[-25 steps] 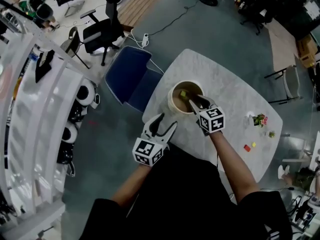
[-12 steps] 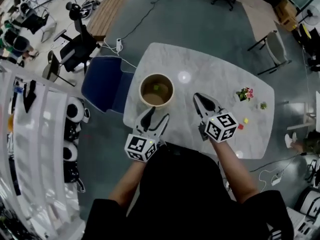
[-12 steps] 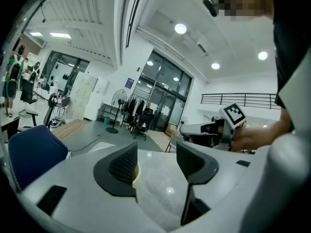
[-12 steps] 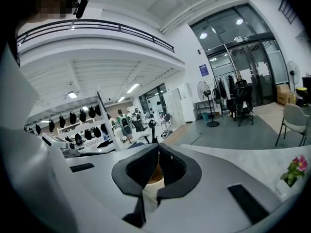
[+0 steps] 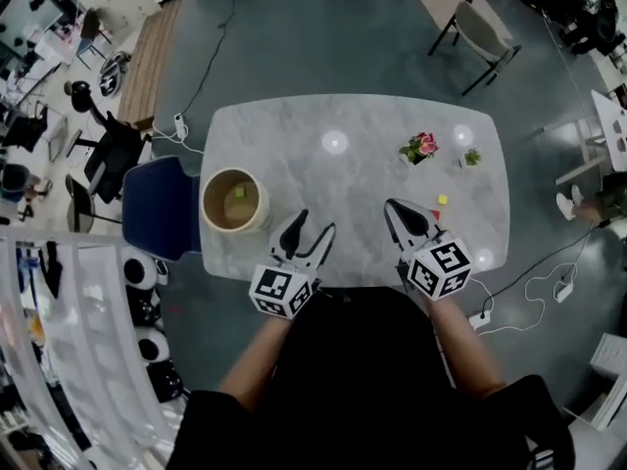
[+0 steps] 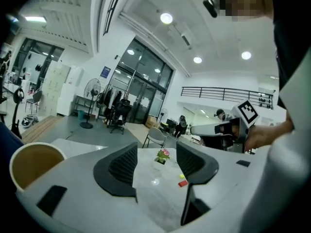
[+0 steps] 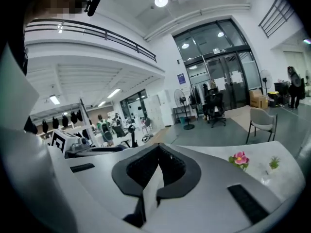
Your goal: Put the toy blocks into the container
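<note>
Above the table [image 5: 372, 116], left gripper [image 5: 315, 221] jaws gape, right gripper [image 5: 394, 207] jaws just closed, empty.

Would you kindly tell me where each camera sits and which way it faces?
Head view: on the person's head, facing steeply down at the white marble table; forearms, left gripper, right gripper show.
Left gripper view: on that gripper, facing across the table; open jaws, right gripper show.
Right gripper view: on that gripper, facing across the table; shut jaws show.
All share the pink potted flower.

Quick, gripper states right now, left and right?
Left hand-held gripper: open, empty.
Right hand-held gripper: just closed, shut on nothing.
</note>
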Available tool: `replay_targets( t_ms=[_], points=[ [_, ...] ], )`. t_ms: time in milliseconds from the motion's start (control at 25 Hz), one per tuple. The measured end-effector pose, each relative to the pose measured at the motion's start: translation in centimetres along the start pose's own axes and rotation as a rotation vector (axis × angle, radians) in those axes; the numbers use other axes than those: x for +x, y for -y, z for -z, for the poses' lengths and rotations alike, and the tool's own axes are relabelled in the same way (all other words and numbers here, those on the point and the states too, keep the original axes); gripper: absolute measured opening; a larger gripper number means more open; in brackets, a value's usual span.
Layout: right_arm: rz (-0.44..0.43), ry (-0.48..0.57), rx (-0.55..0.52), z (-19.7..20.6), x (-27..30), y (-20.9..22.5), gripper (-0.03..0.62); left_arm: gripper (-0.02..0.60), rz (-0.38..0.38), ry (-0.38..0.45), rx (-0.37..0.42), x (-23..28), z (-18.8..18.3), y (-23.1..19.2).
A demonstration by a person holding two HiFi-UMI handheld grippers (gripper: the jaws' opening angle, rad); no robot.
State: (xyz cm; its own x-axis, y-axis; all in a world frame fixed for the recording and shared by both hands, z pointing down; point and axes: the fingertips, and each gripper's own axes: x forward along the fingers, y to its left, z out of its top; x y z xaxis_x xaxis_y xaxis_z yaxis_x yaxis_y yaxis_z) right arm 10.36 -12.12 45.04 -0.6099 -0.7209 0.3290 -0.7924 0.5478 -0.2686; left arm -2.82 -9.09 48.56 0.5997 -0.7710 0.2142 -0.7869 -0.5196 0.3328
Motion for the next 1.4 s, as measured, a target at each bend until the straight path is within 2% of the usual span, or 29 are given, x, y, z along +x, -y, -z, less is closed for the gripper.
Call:
replay_targets(
  t_ms=[400, 640, 960, 1240, 1400],
  points=[
    [0.189, 0.015, 0.139, 4.6, -10.3, 13.6, 0.000, 0.229, 0.147, -0.135, 0.097, 11.1, 3.0, 9.4],
    [0.192, 0.018, 0.229, 6.1, -13.5, 18.8, 0.000, 0.229, 0.197, -0.207, 0.117, 17.0, 5.8, 13.7],
    [0.187, -0.021, 0.266, 8.2, -15.8, 23.9, 0.000, 0.229, 0.262, -0.318, 0.159, 23.4, 11.7, 18.4],
    [0.196, -0.039, 0.314, 10.1, -16.5, 27.7, 0.000, 0.230, 0.341, -0.506, 0.209, 27.2, 18.3, 20.7],
    [0.212, -0.029, 0.338, 10.5, -16.3, 29.9, 0.000, 0.230, 0.375, -0.575, 0.264, 29.5, 21.1, 20.9]
  ],
)
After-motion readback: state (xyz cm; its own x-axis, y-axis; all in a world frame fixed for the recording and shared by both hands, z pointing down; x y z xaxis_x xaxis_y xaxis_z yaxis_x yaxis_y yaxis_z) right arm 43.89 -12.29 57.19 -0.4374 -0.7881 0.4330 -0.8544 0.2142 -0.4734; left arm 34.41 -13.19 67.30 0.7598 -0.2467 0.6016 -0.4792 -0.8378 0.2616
